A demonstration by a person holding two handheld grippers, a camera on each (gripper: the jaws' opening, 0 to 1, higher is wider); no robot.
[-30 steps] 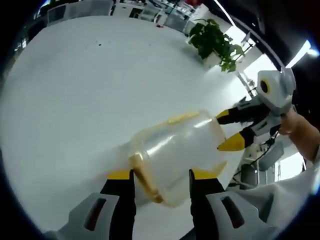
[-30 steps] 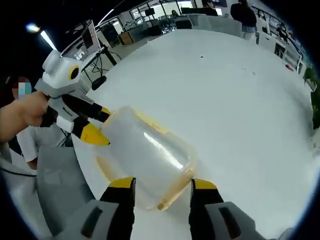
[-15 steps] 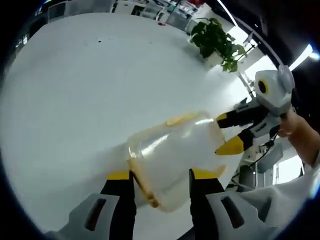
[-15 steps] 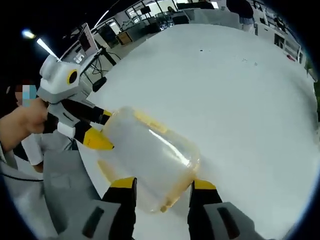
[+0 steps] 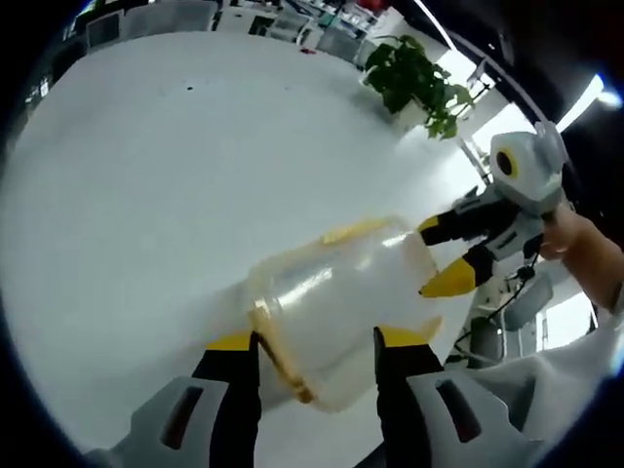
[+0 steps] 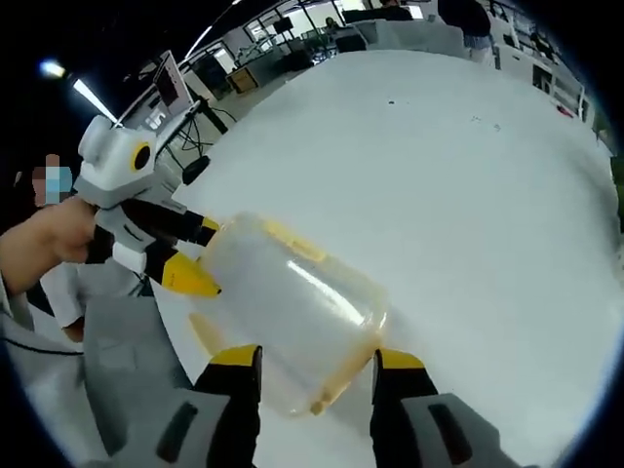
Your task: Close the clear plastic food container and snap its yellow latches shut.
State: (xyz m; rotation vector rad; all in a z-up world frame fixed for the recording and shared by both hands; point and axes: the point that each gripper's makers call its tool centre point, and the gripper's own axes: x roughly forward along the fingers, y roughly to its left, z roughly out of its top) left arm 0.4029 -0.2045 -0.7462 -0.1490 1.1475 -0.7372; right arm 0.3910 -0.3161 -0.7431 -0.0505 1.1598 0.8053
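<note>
White and wide, the worktop (image 5: 146, 166) runs off toward a leafy plant (image 5: 419, 83) and desks at the far side of the room. You hold the clear food container (image 5: 336, 302) up off the worktop, between your two tools. Your left tool (image 5: 317, 341) has one end of the box sitting between its jaws, and your right tool (image 6: 317, 359) has the other end the same way. Each tool's jaws are wide apart along the box sides, and I cannot tell if they squeeze it. The lid looks to be on already. A yellow latch (image 5: 356, 230) shows on the top edge and another (image 5: 283, 356) near your left tool. They are too blurry to say if they are snapped down, so I think that part is left to do.
</note>
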